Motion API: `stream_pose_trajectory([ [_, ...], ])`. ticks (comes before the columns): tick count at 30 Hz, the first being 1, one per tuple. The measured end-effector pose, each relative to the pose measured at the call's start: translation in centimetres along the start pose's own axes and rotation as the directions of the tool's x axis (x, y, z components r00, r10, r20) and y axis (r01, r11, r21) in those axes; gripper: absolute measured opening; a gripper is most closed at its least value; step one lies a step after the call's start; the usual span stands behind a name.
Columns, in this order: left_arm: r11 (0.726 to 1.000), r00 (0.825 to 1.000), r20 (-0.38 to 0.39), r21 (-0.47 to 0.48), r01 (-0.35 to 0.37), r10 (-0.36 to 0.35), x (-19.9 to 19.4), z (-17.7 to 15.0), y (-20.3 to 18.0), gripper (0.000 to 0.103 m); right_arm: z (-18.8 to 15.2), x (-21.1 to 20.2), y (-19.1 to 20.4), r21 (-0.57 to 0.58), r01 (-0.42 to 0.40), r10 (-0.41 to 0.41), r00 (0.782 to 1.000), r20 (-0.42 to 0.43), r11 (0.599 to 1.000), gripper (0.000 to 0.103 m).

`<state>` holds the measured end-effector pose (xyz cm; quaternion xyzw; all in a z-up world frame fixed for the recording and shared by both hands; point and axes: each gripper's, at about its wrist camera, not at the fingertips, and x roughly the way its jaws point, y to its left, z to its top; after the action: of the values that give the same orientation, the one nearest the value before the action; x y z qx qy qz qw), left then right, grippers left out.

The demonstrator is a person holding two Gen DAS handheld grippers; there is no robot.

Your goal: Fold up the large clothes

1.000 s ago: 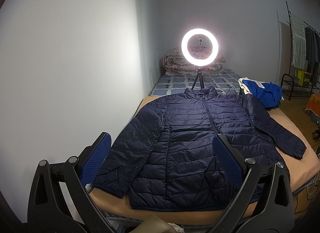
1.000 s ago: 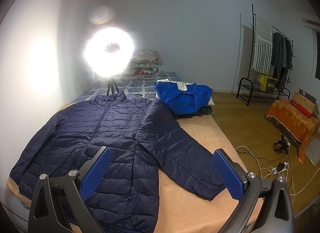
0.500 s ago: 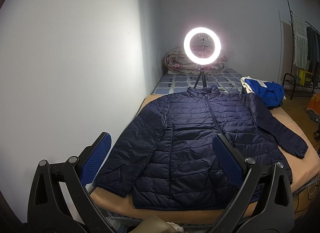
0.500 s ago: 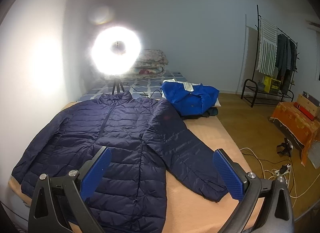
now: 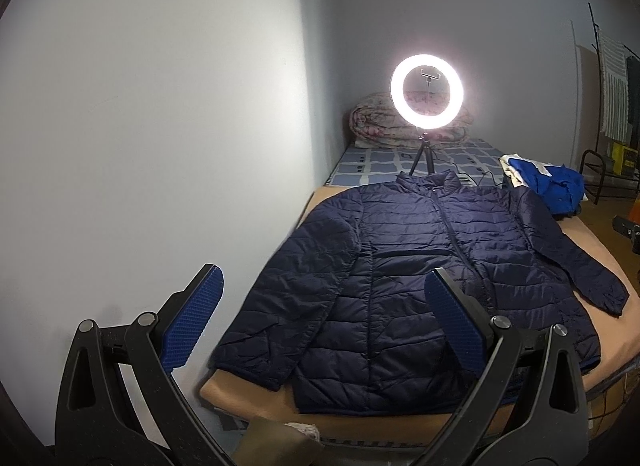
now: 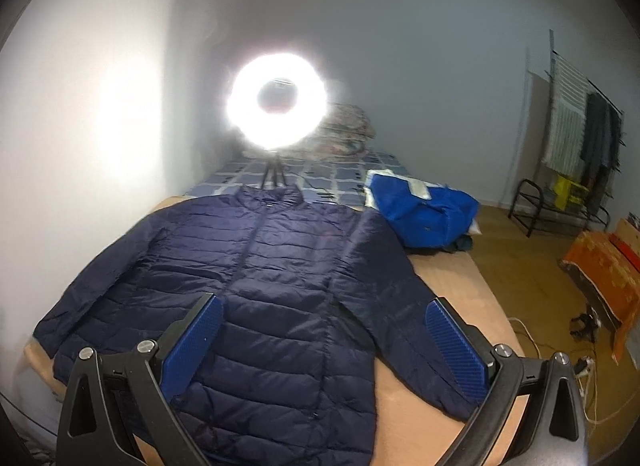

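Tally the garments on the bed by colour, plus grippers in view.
Navy puffer jacket: 1
Bright blue garment: 1
Open grippers, left and right: 2
Total: 4

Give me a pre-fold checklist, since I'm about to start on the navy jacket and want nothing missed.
1. Jacket lies flat, front up, zipped: ok.
2. Both sleeves spread out to the sides: ok.
3. Left gripper open and empty: ok.
4. Right gripper open and empty: ok.
5. Blue garment lies clear of the jacket's body: ok; whether it touches the sleeve: cannot tell.
6. Ring light tripod clear of the collar: cannot tell.
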<state>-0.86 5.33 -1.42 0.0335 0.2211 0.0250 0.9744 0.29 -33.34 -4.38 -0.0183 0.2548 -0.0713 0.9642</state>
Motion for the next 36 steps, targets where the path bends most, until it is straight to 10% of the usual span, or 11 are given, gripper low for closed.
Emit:
stream_pose_trajectory([
  [10, 0.999, 0.999, -0.03, -0.029, -0.024, 0.023, 0.1, -2.1, 3.1, 0.103, 1.7, 3.8, 7.1, -0.077, -0.264, 0.261, 0.964, -0.044, 0.961, 0.099],
  [19, 0.999, 0.997, -0.074, -0.029, -0.013, 0.01, 2.0, -3.3, 4.5, 0.1, 2.1, 10.9, 16.2, -0.096, -0.491, 0.462, 0.859, -0.221, 0.866, 0.085],
  [30, 0.999, 0.989, -0.14, 0.011, 0.041, -0.039, 5.5, -0.9, 3.4, 0.1, 1.0, 22.0, 27.5, 0.119, -0.647, 0.627, 0.651, -0.428, 0.753, 0.067],
  [36, 0.997, 0.979, -0.189, -0.038, 0.067, -0.073, 8.1, -1.0, 4.2, 0.1, -0.5, 26.1, 31.3, 0.143, -0.61, 0.588, 0.633, -0.503, 0.779, 0.058],
])
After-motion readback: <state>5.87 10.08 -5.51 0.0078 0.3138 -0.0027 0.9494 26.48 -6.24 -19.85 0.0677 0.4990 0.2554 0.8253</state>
